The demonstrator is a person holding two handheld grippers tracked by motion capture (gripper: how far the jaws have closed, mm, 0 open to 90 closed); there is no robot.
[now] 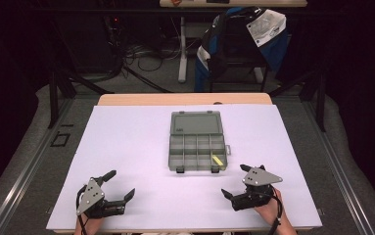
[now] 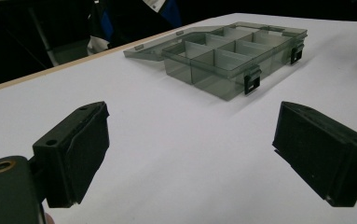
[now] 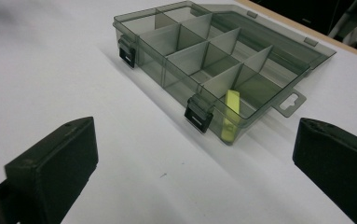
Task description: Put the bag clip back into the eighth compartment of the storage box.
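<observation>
Smoky grey plastic makes up the box (image 1: 198, 142) we are working with, and it sits open in the middle of the white table (image 1: 126, 147), its lid (image 1: 196, 122) folded flat on the far side. Dividers split the tray into small compartments. In the compartment at the box's near right corner lies a small yellow piece (image 1: 218, 160), leaning against the front wall; from the right gripper view it sits just behind the right-hand black latch (image 3: 198, 113). The other compartments look empty as far as we can tell.

We hold our left gripper (image 1: 121, 185) near the table's front edge, well to the left of the box and nearer us than it, with its jaws spread wide and nothing between them. Our right gripper (image 1: 234, 181) rests just nearer us than the box's near right corner, jaws likewise wide apart and empty. Neither touches the box.

We judge this to be a pause between steps: the yellow piece is in its compartment, and both hands wait clear of the box. The likely next move is closing it. That calls for reaching past the tray to the lid's far edge, swinging it over toward us, and then pressing the two front latches home while the other gripper steadies the tray so that it does not slide on the smooth table.
</observation>
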